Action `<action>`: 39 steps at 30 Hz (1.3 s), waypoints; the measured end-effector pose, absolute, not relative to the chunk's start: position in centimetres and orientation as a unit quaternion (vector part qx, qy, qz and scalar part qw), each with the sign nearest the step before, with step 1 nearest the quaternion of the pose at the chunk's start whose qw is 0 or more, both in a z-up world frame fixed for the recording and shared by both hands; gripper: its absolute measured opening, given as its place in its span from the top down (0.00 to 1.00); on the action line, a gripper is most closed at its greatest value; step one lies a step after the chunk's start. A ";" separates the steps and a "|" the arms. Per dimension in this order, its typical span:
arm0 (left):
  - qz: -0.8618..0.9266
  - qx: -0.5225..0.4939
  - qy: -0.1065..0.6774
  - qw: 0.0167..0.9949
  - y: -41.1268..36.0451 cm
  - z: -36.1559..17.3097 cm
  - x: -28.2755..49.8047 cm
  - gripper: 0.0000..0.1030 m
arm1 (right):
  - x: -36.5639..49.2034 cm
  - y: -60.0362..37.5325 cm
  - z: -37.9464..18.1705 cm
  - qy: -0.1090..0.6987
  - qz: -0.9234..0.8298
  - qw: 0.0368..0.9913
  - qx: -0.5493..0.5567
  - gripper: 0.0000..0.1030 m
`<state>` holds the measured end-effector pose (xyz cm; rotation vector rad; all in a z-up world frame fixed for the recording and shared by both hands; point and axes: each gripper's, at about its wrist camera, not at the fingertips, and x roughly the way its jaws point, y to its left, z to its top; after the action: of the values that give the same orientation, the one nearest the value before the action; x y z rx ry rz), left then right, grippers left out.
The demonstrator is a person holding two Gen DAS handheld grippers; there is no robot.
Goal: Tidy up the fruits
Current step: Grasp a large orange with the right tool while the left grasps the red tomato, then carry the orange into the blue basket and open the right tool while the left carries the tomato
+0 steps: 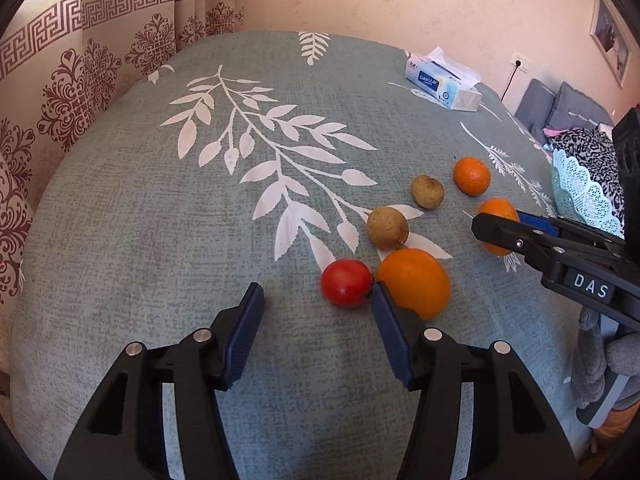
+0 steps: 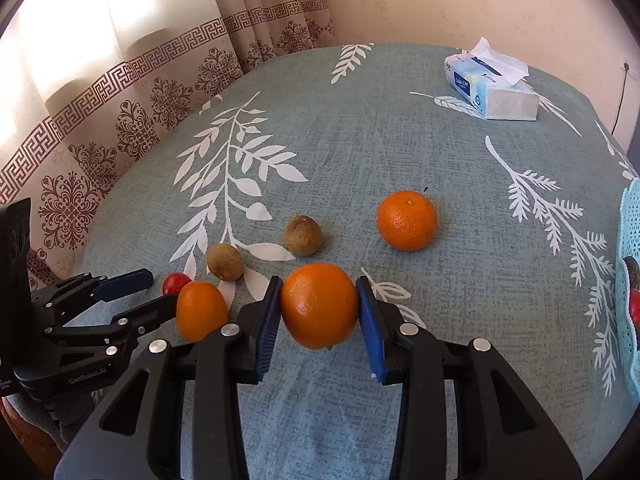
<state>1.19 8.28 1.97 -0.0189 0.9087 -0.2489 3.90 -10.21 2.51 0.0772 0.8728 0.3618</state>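
Observation:
My right gripper (image 2: 319, 286) is shut on an orange (image 2: 319, 306), with both blue pads pressing its sides. In the left wrist view that same orange (image 1: 496, 236) shows in the right gripper (image 1: 498, 220) at the right. My left gripper (image 1: 316, 296) is open over the cloth. A red tomato (image 1: 346, 283) lies at its fingertips, close to the right finger and apart from the left one. A bigger orange (image 1: 414, 282) rests just outside that right finger. Two brownish fruits (image 1: 386, 227) (image 1: 427, 191) and a further orange (image 1: 472, 175) lie beyond.
A light blue lace-edged basket (image 1: 580, 192) stands at the table's right edge, with something red inside it in the right wrist view. A tissue box (image 2: 492, 88) sits at the far right of the leaf-printed tablecloth (image 1: 200, 240). Curtains hang behind on the left.

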 end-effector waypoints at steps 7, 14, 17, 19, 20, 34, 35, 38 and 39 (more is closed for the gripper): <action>-0.123 0.017 0.438 0.891 6.6 1.5 2.1 0.65 | 3.3 -10.9 3.1 0.412 0.173 0.894 0.043 0.63; -0.112 0.015 0.440 0.891 6.2 1.7 2.2 0.74 | 2.4 -12.1 4.0 0.390 0.141 0.909 0.029 0.63; -0.103 0.013 0.438 0.893 6.0 2.2 2.1 0.74 | 2.1 -13.0 4.4 0.384 0.123 0.915 0.030 0.63; -0.098 0.019 0.429 0.898 5.6 2.8 2.0 0.74 | 1.8 -13.6 4.8 0.376 0.109 0.920 0.026 0.63; -0.097 0.022 0.424 0.900 5.3 3.2 1.8 0.74 | 1.7 -13.9 5.0 0.372 0.103 0.922 0.025 0.63; -0.139 0.055 0.394 0.907 -1.3 6.1 1.5 0.74 | -0.6 -22.1 7.1 0.324 -0.017 0.945 0.046 0.63; -0.143 0.058 0.393 0.907 -1.9 6.2 1.5 0.74 | -0.8 -22.8 7.1 0.322 -0.026 0.945 0.048 0.63; -0.154 0.067 0.391 0.905 -3.5 6.4 1.5 0.74 | -1.2 -24.9 7.1 0.317 -0.049 0.946 0.055 0.63; -0.157 0.070 0.390 0.905 -4.0 6.5 1.5 0.74 | -1.3 -25.5 7.1 0.315 -0.056 0.946 0.058 0.63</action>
<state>1.54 -3.97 6.46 0.1442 0.8052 -0.3244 -1.30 -25.48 7.10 0.1178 0.6423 -0.1146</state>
